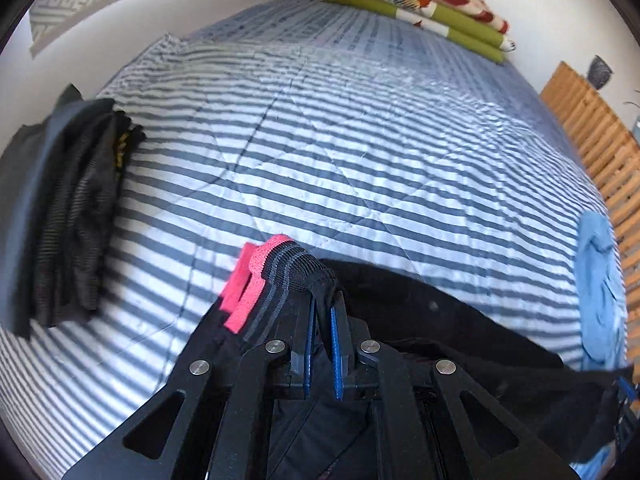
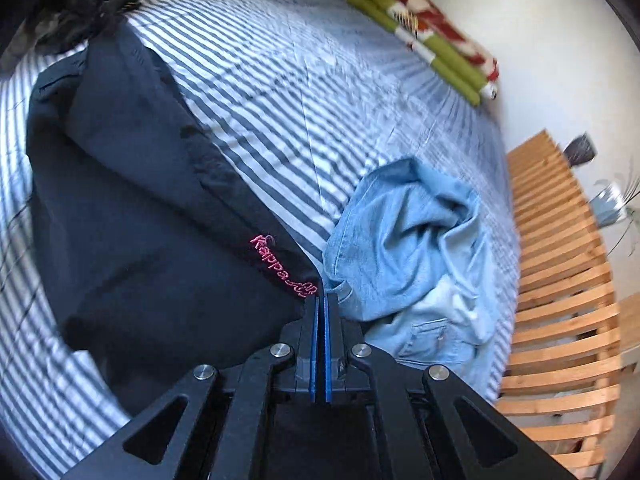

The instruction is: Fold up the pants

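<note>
At the bottom centre of the left wrist frame, the left gripper [image 1: 323, 316] is pinched down on the waistband end of the black pants [image 1: 420, 304], right where the pink-trimmed elastic [image 1: 256, 280] bunches up over the fingertips. In the right wrist view it's the same deal: the right gripper [image 2: 321, 304] has its blue pads pressed together at the bottom centre, clamped on the edge of the pants just past the pink logo [image 2: 282, 266]. So both claws are narrow and holding fabric, not empty.

The pants themselves run from the bottom centre up toward the upper left of the right wrist frame, lying across the striped bedspread [image 2: 280, 92]. Looks to me like the first fold is under way, or the pants are being carried into position; can't really say which.

To do this bit well, I'd keep both grips level and the cloth between them taut, so the edge lands straight rather than sagging. Just right of the right gripper sits a crumpled pair of light blue jeans [image 2: 416, 240], touching or nearly touching the black fabric, so watch you don't drag that along.

Further out, a dark pile of clothes [image 1: 76, 208] sits at the left of the left wrist frame, and a folded green and red blanket [image 1: 420, 4] lies at the top. Wooden slats [image 2: 560, 300] run down the right side.
</note>
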Demonstrator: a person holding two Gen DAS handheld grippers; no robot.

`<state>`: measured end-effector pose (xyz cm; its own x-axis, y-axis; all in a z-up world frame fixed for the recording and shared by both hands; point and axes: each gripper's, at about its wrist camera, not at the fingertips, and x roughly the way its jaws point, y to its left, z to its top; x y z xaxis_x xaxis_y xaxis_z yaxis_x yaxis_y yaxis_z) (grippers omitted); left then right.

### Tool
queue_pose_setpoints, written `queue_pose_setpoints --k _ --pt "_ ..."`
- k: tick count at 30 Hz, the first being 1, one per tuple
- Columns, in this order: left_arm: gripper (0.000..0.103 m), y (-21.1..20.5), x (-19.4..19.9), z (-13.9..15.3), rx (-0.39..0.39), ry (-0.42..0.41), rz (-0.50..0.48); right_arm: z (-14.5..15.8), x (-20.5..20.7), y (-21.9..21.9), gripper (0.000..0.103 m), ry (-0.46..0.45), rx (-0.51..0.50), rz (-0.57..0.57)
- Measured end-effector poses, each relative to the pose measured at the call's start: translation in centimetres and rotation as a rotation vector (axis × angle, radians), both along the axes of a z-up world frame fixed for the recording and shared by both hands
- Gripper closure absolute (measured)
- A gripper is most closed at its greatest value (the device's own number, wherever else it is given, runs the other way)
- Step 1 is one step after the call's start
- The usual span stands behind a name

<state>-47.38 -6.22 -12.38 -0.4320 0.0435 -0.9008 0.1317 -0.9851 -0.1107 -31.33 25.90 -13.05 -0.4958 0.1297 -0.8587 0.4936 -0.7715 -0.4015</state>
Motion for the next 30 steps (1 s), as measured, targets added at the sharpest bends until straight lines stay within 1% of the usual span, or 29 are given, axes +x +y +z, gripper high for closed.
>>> queue_pose_setpoints --k 1,2,3,4,5,7,8,9,10,11,13,15,17,19,21,22,23,25,26,27,29,30 --pt "0.091 0.1 -0.7 -0.8 -0.002 -0.014 0.009 -0.9 -0.8 0.3 0.099 -0.028 0.001 -0.008" --pt "0.09 0.2 -1.4 -1.5 0.005 -0.021 0.009 -1.7 -1.4 0.5 0.092 -0.034 0.013 -0.014" --pt "0.089 0.3 -1.8 -1.9 -0.001 -0.018 0.011 -2.2 -1.9 0.6 0.074 -0.025 0.031 -0.031" --pt "0.082 0.4 -1.8 -2.0 -0.015 -0.009 0.014 -2.4 -2.5 1.1 0.066 -0.009 0.038 -0.057" --pt "0.075 0.4 -2.1 -1.7 -0.031 0.007 0.016 -2.3 -2.8 1.6 0.061 0.002 0.023 -0.076" --pt "0.069 -0.5 -2.1 -1.2 -0.01 0.032 0.032 -1.3 -3.1 2.9 0.061 0.008 -0.054 -0.124" --pt "0.061 -1.1 -2.3 -0.8 0.006 0.028 0.037 -0.9 -3.1 3.5 0.061 0.02 -0.072 -0.138" --pt "0.059 -1.6 -2.5 -0.5 0.011 0.012 0.035 -0.4 -2.9 4.0 0.06 0.052 -0.053 -0.152" --pt "0.058 -2.3 -2.6 0.0 0.013 0.01 0.041 -0.1 -2.8 4.4 0.059 0.072 -0.039 -0.161" --pt "0.058 -3.2 -2.3 0.7 0.007 0.027 0.06 0.3 -2.8 4.7 0.059 0.079 -0.046 -0.168" --pt "0.058 -5.0 -1.2 2.4 -0.008 0.07 0.087 1.6 -2.5 6.2 0.059 0.096 -0.09 -0.204" --pt "0.058 -6.4 0.0 2.7 -0.006 0.067 0.064 3.3 -1.7 7.7 0.059 0.122 -0.158 -0.237" --pt "0.058 -7.3 1.5 2.0 -0.02 0.038 0.03 4.7 0.4 9.2 0.059 0.123 -0.247 -0.251" --pt "0.058 -7.4 3.2 0.9 -0.033 0.004 -0.02 5.3 2.6 10.2 0.059 0.109 -0.316 -0.241" --pt "0.058 -7.0 4.9 -1.2 -0.029 -0.047 -0.059 5.3 5.0 10.8 0.059 0.104 -0.34 -0.242" --pt "0.058 -6.7 5.4 -2.2 -0.041 -0.068 -0.076 5.1 6.4 11.2 0.059 0.104 -0.353 -0.242" --pt "0.058 -6.3 6.0 -3.3 -0.073 -0.08 -0.086 4.8 7.7 11.5 0.058 0.107 -0.364 -0.247" --pt "0.058 -5.7 6.5 -4.9 -0.141 -0.075 -0.076 3.9 10.2 12.0 0.058 0.097 -0.376 -0.261" --pt "0.058 -5.8 6.7 -5.3 -0.181 -0.069 -0.05 3.3 11.4 12.1 0.058 0.089 -0.36 -0.266" --pt "0.058 -6.1 6.8 -5.4 -0.201 -0.061 -0.018 2.9 12.4 12.3 0.058 0.092 -0.344 -0.273" --pt "0.062 -6.9 7.0 -5.0 -0.167 -0.053 0.032 2.4 14.2 12.6 0.058 0.111 -0.32 -0.272" --pt "0.063 -7.0 7.2 -4.7 -0.167 -0.05 0.041 2.1 14.9 12.6 0.058 0.119 -0.309 -0.261"
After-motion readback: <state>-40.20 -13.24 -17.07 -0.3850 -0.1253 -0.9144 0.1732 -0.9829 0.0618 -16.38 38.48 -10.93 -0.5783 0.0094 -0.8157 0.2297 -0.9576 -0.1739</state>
